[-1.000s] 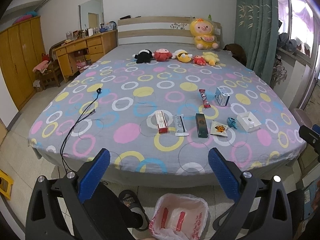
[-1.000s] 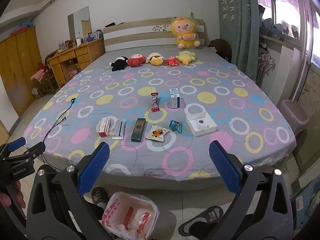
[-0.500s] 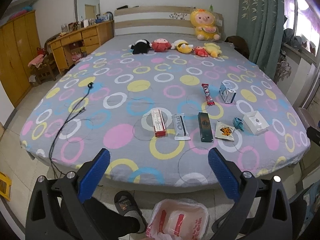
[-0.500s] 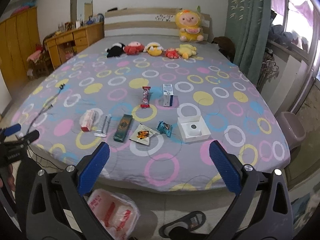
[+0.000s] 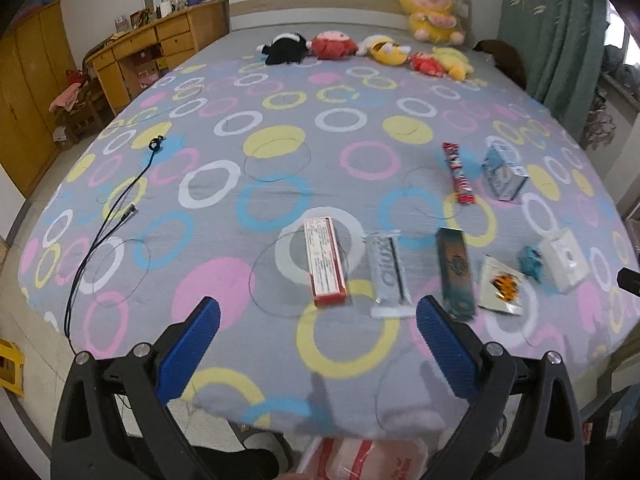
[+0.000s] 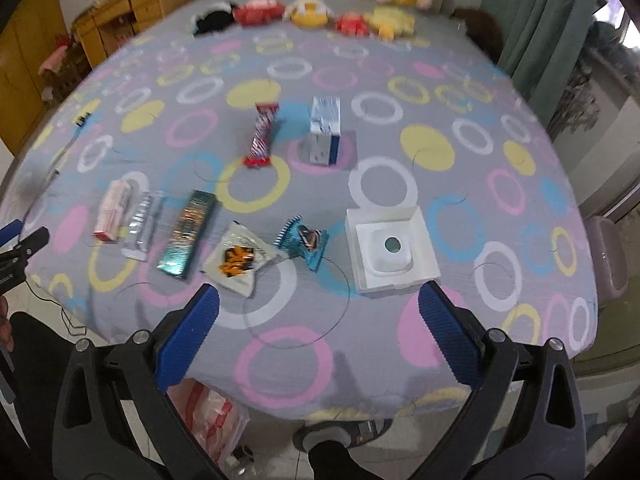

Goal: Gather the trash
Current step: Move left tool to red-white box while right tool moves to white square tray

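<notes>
Trash lies in a row near the bed's front edge: a red-and-white box, a silver wrapper, a dark green box, a white packet with orange print, a teal wrapper and a white tray box. Further back lie a red candy wrapper and a blue-white carton. My left gripper is open over the bed edge, short of the red box. My right gripper is open, short of the teal wrapper. A white-and-red plastic bag sits on the floor below.
The bed has a grey sheet with coloured rings. Plush toys line the headboard. A black cable runs off the left side. A wooden desk and wardrobe stand left, a green curtain right. A pink bin stands at right.
Both grippers have moved forward and down toward the bed. The trash row is now much closer. Both grippers stay open and empty.
</notes>
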{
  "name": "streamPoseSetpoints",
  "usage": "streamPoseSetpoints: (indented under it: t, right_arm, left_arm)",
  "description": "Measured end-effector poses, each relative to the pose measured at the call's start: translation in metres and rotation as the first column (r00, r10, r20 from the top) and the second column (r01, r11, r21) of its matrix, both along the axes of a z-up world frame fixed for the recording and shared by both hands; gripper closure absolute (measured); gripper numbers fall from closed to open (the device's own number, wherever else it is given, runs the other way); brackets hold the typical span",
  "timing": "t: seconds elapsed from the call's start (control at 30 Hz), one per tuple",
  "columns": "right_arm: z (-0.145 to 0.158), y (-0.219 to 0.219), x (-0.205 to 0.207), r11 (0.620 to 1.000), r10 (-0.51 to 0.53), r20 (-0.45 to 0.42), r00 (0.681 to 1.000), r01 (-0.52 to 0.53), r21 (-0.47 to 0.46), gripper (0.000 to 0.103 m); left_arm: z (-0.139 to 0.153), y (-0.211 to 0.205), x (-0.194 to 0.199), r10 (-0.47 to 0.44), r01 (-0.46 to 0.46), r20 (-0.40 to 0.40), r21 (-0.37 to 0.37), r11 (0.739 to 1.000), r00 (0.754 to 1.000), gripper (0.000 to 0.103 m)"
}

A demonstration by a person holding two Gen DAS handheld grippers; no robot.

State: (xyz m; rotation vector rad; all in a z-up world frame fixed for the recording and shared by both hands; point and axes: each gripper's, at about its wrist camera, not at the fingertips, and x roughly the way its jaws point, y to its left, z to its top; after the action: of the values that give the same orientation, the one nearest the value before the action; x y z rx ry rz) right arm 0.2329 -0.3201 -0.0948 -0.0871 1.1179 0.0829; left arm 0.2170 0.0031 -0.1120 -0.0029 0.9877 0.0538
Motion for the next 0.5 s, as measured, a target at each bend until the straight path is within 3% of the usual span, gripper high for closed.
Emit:
streamPoseSetpoints:
  t: [0.17,0.5]
  right_arm:
    - [-0.036,-0.011,0.046,0.999,-0.001,-0.125,0.992,0.005,0.034,0.005]
    - [-0.097,-0.034,0.083,0.998,-0.009,-0.232,0.973,0.021,0.052,0.005]
  left_arm:
    - [-0.031,0.001,0.038,0.013,-0.014,-0.07,-0.015,1.0,0.997,0.007]
    - [-0.085,-0.004,0.089,0.024,-0.028,-0.173,-0.023,0.999,0.985,0.007]
